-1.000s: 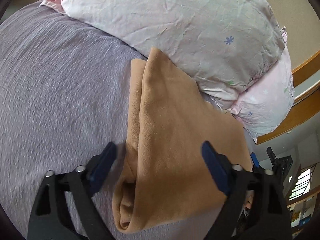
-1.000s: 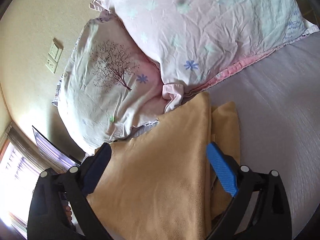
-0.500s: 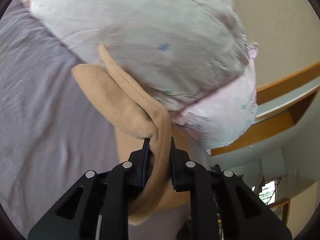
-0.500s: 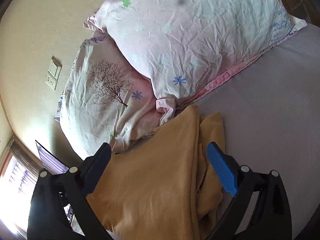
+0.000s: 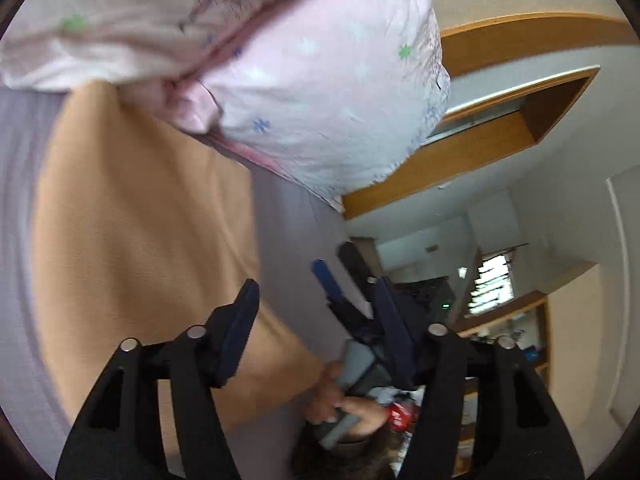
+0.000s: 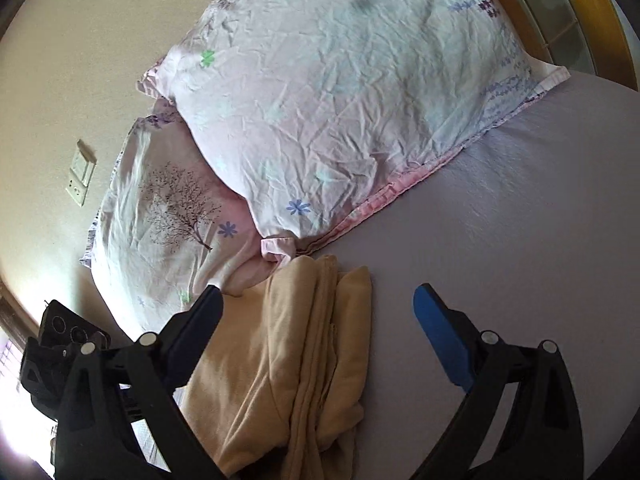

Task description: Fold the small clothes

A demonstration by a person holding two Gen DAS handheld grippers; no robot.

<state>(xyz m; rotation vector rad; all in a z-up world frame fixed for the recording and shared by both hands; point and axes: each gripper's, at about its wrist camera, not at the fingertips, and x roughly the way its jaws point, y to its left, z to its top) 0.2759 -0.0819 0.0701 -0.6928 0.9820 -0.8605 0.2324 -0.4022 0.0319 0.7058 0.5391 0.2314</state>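
Your left gripper (image 5: 318, 300) is spread wide and holds nothing; one blue-padded finger hangs over the tan garment's (image 5: 132, 240) near edge, the other over the far side, where your right hand (image 5: 340, 396) and its gripper show just beyond. The view there is blurred.

Your right gripper (image 6: 316, 312) is also spread and empty, hovering above the bed. The tan garment (image 6: 296, 364) lies on the lilac bedsheet (image 6: 500, 248), folded lengthwise into a long, layered bundle with several edges running down its middle. Its left finger sits over the garment's left part, while the right blue pad (image 6: 440, 336) is over bare sheet, apart from the cloth.

The garment's far end touches the corner where two floral pillows (image 6: 340, 100) overlap against the wall. A wall switch plate (image 6: 80, 178) sits left of the pillows.
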